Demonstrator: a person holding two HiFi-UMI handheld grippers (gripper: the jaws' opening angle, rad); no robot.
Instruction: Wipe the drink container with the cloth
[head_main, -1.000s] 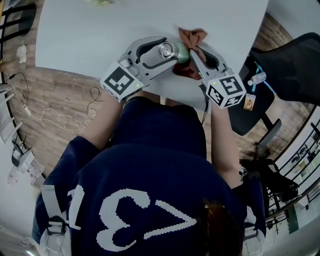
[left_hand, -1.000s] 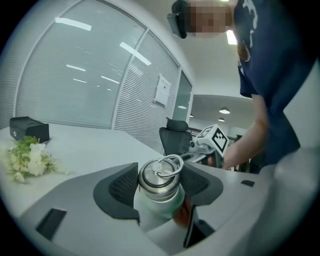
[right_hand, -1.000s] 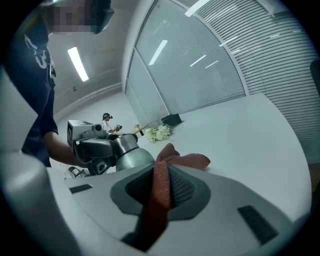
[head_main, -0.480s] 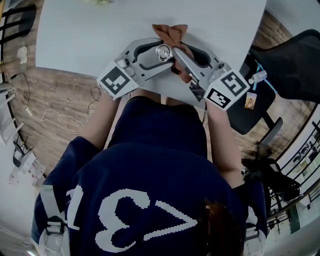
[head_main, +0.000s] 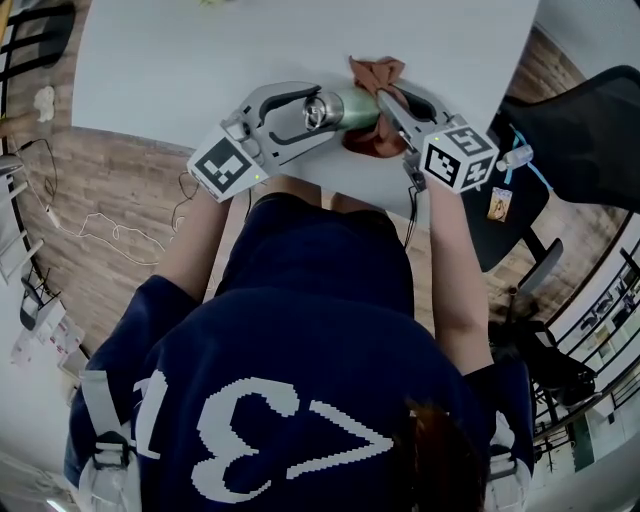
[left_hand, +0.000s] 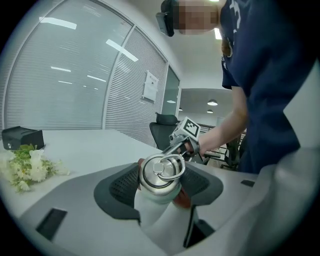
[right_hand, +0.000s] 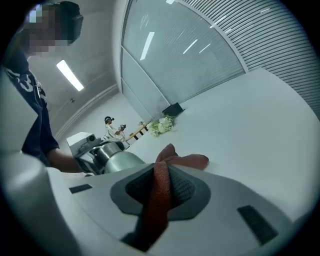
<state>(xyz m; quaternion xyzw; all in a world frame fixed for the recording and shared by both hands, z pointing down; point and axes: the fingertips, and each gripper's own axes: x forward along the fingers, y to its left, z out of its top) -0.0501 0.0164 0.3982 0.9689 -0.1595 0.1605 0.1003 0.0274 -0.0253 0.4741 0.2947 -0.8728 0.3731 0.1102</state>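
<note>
My left gripper (left_hand: 160, 189) squeezes the drink bottle (left_hand: 161, 174) from both sides. The shiny lid with its ring faces back at me, and the pale green body points away, lying along the jaws. My right gripper (right_hand: 161, 192) pinches the red-brown cloth (right_hand: 160, 200) tight. One end sticks up past the jaws and the rest hangs down between them. The cloth sits right against the far end of the bottle, and some of it shows under the bottle too.

Both tools are over the near edge of a big pale grey table (head_main: 190, 55). Far across it lie some white and green flowers (left_hand: 27, 167) with a black box (left_hand: 20, 137) just beside them. Behind the table is a glass wall (left_hand: 70, 75) with thin blinds.

The floor (head_main: 105, 185) is brown wood, and a thin white wire (head_main: 120, 236) curls on it. A black chair (head_main: 590, 125) stands off to my right.

My two arms reach out from my body, and the tools point in toward each other, tipped a little down.
</note>
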